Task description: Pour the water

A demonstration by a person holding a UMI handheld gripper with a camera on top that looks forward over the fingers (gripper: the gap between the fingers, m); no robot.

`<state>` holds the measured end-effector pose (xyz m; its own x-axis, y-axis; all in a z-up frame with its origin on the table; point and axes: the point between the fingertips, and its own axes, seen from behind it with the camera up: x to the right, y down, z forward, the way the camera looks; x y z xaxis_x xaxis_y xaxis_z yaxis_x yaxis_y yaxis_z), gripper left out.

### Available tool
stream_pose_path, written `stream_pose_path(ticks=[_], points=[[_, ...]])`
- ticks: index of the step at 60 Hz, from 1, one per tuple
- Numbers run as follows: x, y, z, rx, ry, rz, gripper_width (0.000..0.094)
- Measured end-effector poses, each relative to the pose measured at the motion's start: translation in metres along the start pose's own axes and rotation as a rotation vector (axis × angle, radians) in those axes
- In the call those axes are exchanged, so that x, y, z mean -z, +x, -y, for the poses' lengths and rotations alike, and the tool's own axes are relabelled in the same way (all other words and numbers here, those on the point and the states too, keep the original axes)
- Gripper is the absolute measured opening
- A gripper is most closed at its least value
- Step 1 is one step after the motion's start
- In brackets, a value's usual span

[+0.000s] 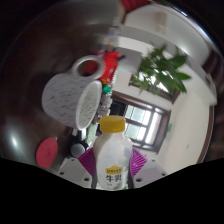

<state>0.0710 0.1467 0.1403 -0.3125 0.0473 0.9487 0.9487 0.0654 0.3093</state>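
Gripper view shows my whole scene tipped over: a window [150,120] and pale walls slant behind everything, and a leafy green plant [162,72] hangs off to the upper right beyond my fingers.

Next in size is the white mug [72,98] with a perforated or dotted wall, lying on its side in this view just above and left of the bottle, its mouth turned toward the bottle's cap. I cannot tell whether the two touch. Something red [92,68] sits behind the mug's rim; I can't make out what it is. A pink round object [48,154] lies lower left, too dim to name.

My claw [114,165] is closed on the bottle [113,160], purple pads [139,160] pressing its sides, so it stands straight up between my fingers while the room leans, which tells me I am tilting it.

I judge the pour to be under way or just about to begin: the bottle is lifted and angled toward the mug, but I see no stream and no water in the mug, so the filling is left.

The bottle is pale and milky, with a yellow cap [113,125] that looks to be on, and a printed label low on its front.
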Motion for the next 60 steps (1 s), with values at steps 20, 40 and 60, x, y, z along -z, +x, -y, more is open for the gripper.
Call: stream_pose_path(ticks=[20, 40, 60], points=[[0.029, 0.004, -0.024, -1.340, 0.066, 0.213, 0.0414], [0.016, -0.040, -0.024, -1.798, 0.122, 0.306, 0.0411], [0.013, -0.077, -0.024, -1.824, 0.107, 0.292, 0.0426]])
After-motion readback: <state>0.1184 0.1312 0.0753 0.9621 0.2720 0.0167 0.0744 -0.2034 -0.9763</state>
